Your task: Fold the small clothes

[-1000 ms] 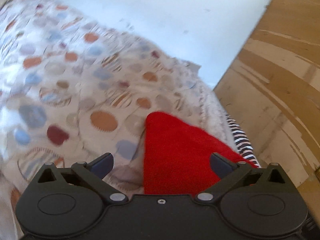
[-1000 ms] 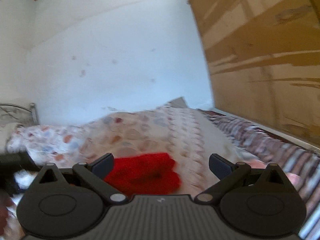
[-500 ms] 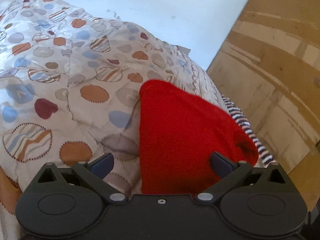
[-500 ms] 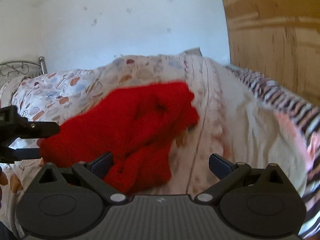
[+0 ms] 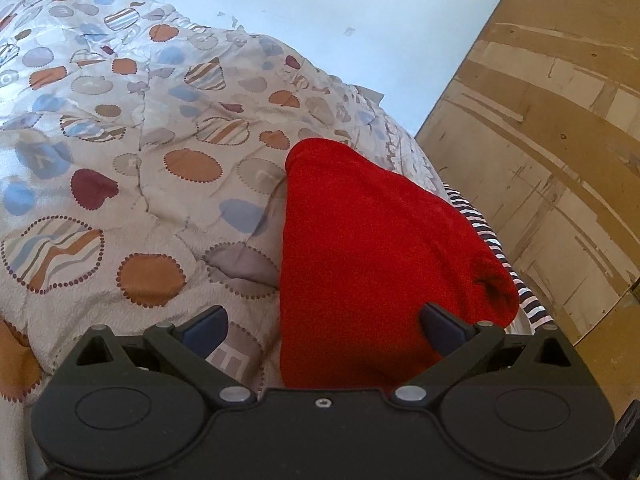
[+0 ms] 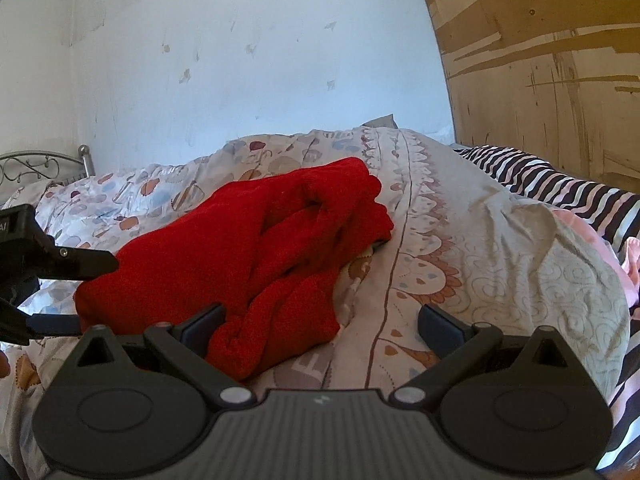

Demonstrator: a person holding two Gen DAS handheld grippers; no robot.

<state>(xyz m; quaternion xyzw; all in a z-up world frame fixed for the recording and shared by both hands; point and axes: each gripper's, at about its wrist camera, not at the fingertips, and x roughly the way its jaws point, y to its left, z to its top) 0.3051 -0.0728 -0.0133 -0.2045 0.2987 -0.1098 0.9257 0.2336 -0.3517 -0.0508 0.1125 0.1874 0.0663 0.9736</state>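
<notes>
Right wrist view alone: left hand-held gripper (image 6: 96, 292) agape around red garment (image 6: 248, 256); right hand-held gripper (image 6: 320, 320) wide.

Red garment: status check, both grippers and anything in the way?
Left gripper open, right gripper open, neither gripping. Red garment bunched, unfolded, on patterned quilt. Nothing blocking it.
</notes>
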